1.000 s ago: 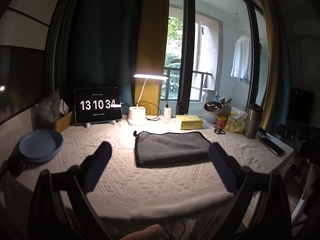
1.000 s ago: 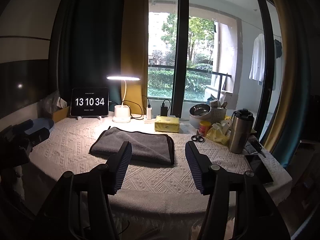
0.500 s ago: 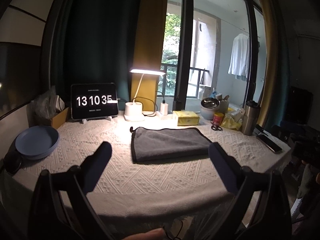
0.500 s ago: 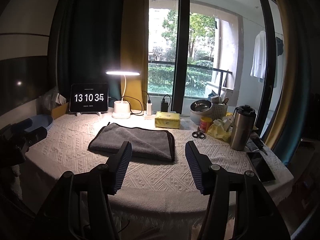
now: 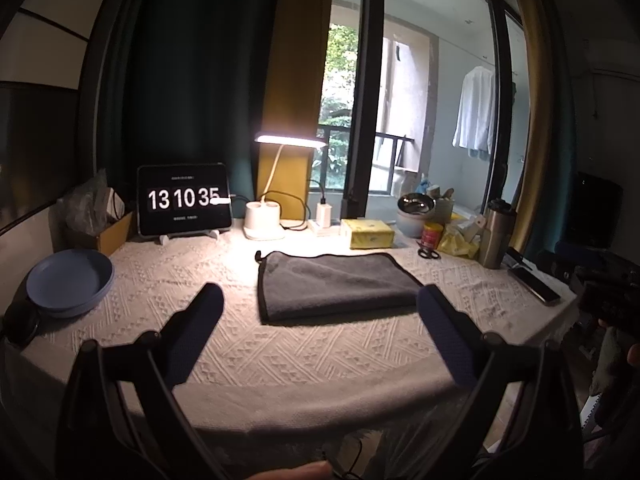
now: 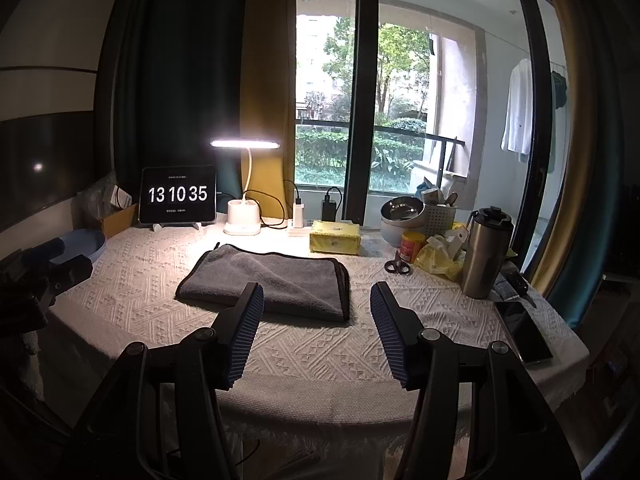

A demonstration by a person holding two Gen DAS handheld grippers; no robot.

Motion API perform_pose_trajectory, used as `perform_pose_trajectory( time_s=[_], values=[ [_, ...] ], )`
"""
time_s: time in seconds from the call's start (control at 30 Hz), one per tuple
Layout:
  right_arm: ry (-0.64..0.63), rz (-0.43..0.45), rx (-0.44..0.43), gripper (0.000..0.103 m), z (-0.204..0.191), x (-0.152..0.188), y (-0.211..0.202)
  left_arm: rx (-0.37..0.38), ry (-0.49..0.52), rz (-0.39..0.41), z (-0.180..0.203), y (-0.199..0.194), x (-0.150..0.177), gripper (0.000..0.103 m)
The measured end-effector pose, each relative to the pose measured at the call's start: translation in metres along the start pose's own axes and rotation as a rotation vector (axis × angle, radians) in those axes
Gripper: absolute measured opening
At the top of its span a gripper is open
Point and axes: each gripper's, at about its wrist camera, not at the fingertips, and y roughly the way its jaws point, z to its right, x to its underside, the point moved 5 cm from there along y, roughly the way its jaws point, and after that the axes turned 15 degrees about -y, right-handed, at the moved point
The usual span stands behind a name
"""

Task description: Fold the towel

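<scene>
overall, table (image 5: 280,344) with knitted cloth gives a flat folding surface | towel (image 5: 336,286) grey, lies flat mid-table, apparently already folded over once, clutter kept far and right | left gripper (image 5: 320,312) near edge, jaws wide apart, empty | right gripper (image 6: 316,320) likewise spread, holding nothing, poised short of towel's near edge

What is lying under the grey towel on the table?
The grey towel rests flat, already folded over, on the white patterned tablecloth. Around its edges only that cloth shows. Whether anything lies between its layers or beneath it cannot be seen, because the towel covers that area.
</scene>
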Motion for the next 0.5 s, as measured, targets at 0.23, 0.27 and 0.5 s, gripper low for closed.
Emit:
perform_pose_trajectory(
  time_s=[0.23, 0.27, 0.5],
  values=[
    [0.004, -0.002, -0.004, 0.059, 0.0012, 0.0006, 0.002, 0.001, -0.007, -0.004, -0.0016, 0.0015, -0.0002, 0.099],
    [0.004, -0.002, -0.004, 0.059, 0.0012, 0.0006, 0.002, 0.002, -0.007, -0.004, -0.0012, 0.0015, 0.0001, 0.099],
    [0.002, -0.007, -0.009, 0.059, -0.0002, 0.0017, 0.0033, -0.004, -0.008, -0.007, -0.0018, 0.0019, 0.0007, 0.099]
  ],
)
